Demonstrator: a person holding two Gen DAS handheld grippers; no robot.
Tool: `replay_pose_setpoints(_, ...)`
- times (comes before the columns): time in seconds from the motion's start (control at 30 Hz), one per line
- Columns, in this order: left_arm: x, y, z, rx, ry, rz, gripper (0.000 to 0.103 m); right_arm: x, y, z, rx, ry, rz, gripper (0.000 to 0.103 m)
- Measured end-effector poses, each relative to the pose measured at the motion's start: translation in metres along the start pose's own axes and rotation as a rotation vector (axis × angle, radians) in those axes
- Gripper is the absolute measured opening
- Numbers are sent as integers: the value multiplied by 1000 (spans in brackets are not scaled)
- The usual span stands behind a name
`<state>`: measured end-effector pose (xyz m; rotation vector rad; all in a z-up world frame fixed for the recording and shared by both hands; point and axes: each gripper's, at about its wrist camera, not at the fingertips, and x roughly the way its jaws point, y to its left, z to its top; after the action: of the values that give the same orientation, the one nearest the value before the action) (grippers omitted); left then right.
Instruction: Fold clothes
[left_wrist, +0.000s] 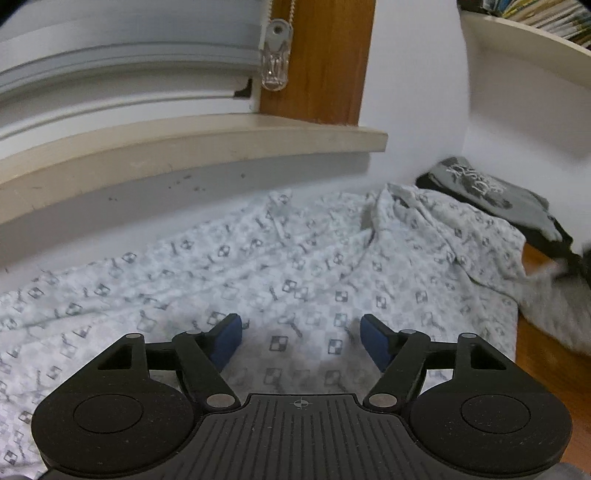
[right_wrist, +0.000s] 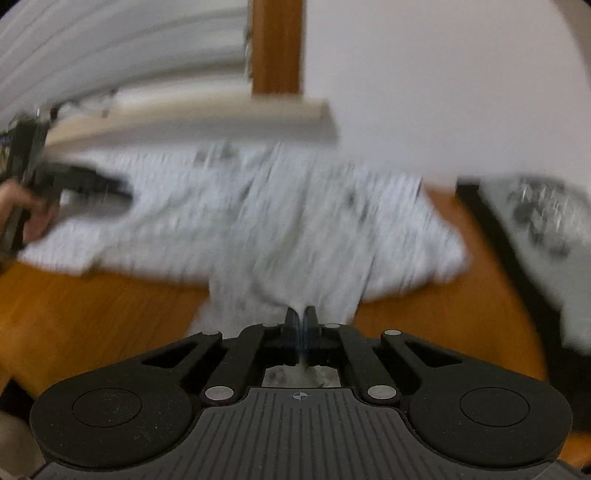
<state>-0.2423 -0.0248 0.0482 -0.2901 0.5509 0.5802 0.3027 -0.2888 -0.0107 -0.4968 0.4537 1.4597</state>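
Note:
A white garment (left_wrist: 280, 273) with a grey checker-and-key print lies spread on the wooden table, wrinkled toward the right. My left gripper (left_wrist: 301, 341) hovers just above it with its blue pads wide apart and nothing between them. In the blurred right wrist view the same garment (right_wrist: 280, 218) stretches across the table, and my right gripper (right_wrist: 302, 323) is shut on a pinched fold at its near edge. The left gripper (right_wrist: 92, 184) shows at far left in that view, held by a hand.
A folded grey and black printed shirt (left_wrist: 491, 195) lies at the back right by the wall. A window sill (left_wrist: 192, 147) and a wooden frame post (left_wrist: 317, 59) run behind the table. Bare wooden table (right_wrist: 92, 306) shows in front of the garment. A white shelf (left_wrist: 524, 55) is up right.

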Motion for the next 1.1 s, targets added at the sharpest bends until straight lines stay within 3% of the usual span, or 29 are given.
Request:
replay_pose_setpoints(0.13, 2, 0, 0, -10, 9, -5, 75, 13, 0, 88, -99, -169, -84, 2)
replay_pose_setpoints(0.23, 5, -1, 0, -10, 23, 0, 75, 41, 14, 161, -96, -332, -132, 4)
replay_pose_setpoints(0.27, 5, 0, 0, -15, 25, 3, 75, 51, 17, 178, -91, -350, -149, 13)
replay_pose_setpoints(0.3, 5, 1, 0, -19, 26, 6, 75, 61, 18, 191, -94, -326, -151, 35)
replay_pose_setpoints(0.33, 5, 2, 0, -27, 26, 8, 75, 68, 15, 193, -93, -295, -139, 44)
replay_pose_setpoints(0.37, 5, 4, 0, -35, 25, 11, 75, 71, 11, 188, -84, -278, -125, 50)
replay_pose_setpoints(0.43, 4, 6, 0, -48, 27, 10, 75, 76, 2, 174, -66, -233, -97, 50)
replay_pose_setpoints(0.63, 3, 8, 0, -54, 28, 6, 75, 87, -28, 89, -3, -3, -61, 47)
replay_pose_setpoints(0.8, 3, 7, -1, -53, 30, 7, 75, 84, -29, 40, 15, 115, 33, 46)
replay_pose_setpoints(0.87, 2, 6, -1, -48, 32, 6, 76, 88, -26, 26, 16, 154, 27, 46)
replay_pose_setpoints(0.93, 2, 5, -2, -43, 33, 8, 76, 89, -25, 16, 27, 174, 10, 13)
replay_pose_setpoints(0.97, 1, 4, -2, -40, 34, 9, 76, 81, -27, 14, 40, 165, 9, 3)
replay_pose_setpoints(1.1, -1, 7, -4, -48, 32, 6, 76, 26, -36, 16, 89, 95, 34, 2)
